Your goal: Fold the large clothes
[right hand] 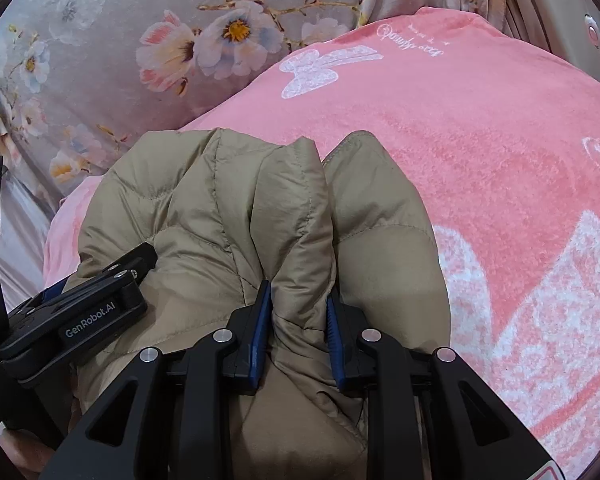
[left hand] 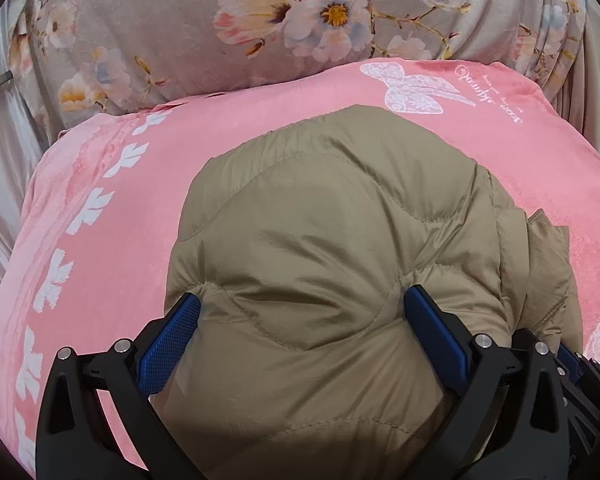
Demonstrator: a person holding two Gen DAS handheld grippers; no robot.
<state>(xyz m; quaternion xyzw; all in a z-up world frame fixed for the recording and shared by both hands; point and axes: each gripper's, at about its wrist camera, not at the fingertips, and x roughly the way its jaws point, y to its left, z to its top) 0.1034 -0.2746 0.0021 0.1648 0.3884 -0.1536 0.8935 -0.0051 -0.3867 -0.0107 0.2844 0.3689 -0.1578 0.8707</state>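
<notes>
Khaki quilted jacket (left hand: 332,240), puffy and bundled into a rounded heap, lies on the pink blanket (left hand: 100,216) that we see spread over the bed, its bulk toward the blanket's near edge in both wrist views. Beyond the blanket's far edge we see a grey floral bedcover (left hand: 172,32), its printed blossoms running up to pleated folds at the far right. The blanket carries a white butterfly print (left hand: 414,90) near its far edge, with a line of script just beside it, and a row of white leaf shapes along its left side. Our left gripper (left hand: 302,310) straddles a broad swell of the jacket, its blue pads spread wide and pressing into the padding on either side, so the fabric bulges between them. Our right gripper (right hand: 296,300) is clamped on a narrower fold of the same jacket, the blue fingers (right hand: 260,320) drawn close with the pinched ridge of cloth rising between them. In the right wrist view the left gripper's black body sits at the jacket's left side, resting against the fabric.
</notes>
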